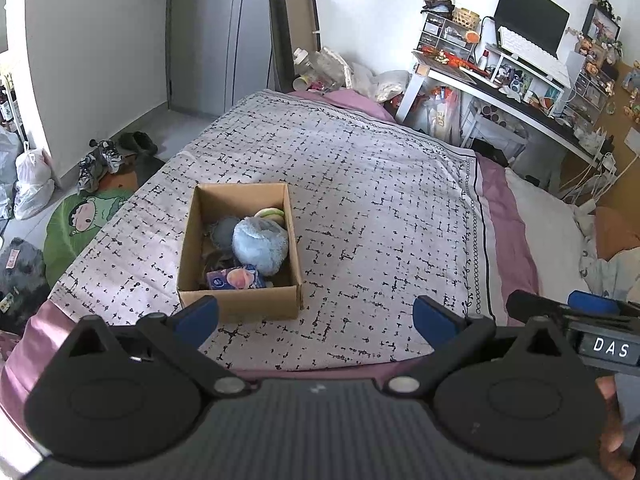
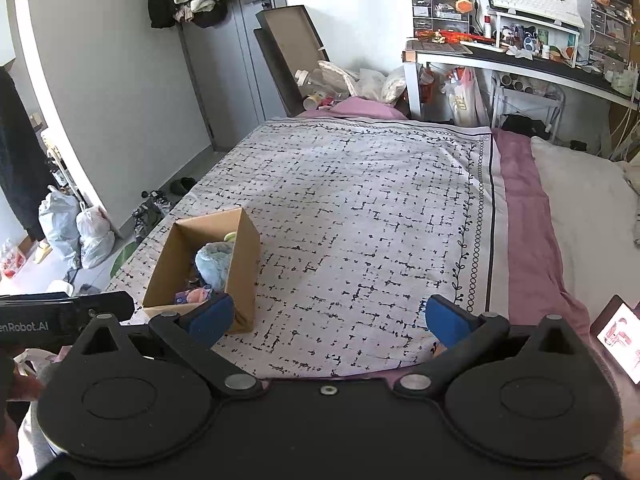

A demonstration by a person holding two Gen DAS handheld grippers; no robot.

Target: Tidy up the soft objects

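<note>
Soft things sit packed in a cardboard box on the bed.

The box stands on the patterned bedspread and holds a fluffy blue plush toy, a tissue pack against its near wall and a green-and-white item at the far end. The left hand-held gripper hangs just before the box, released and empty. The right hand-held gripper hangs to the box's right, likewise spread wide with nothing between its blue fingers.

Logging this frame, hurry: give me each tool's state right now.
Left tool: open, holding nothing.
Right tool: open, holding nothing.
</note>
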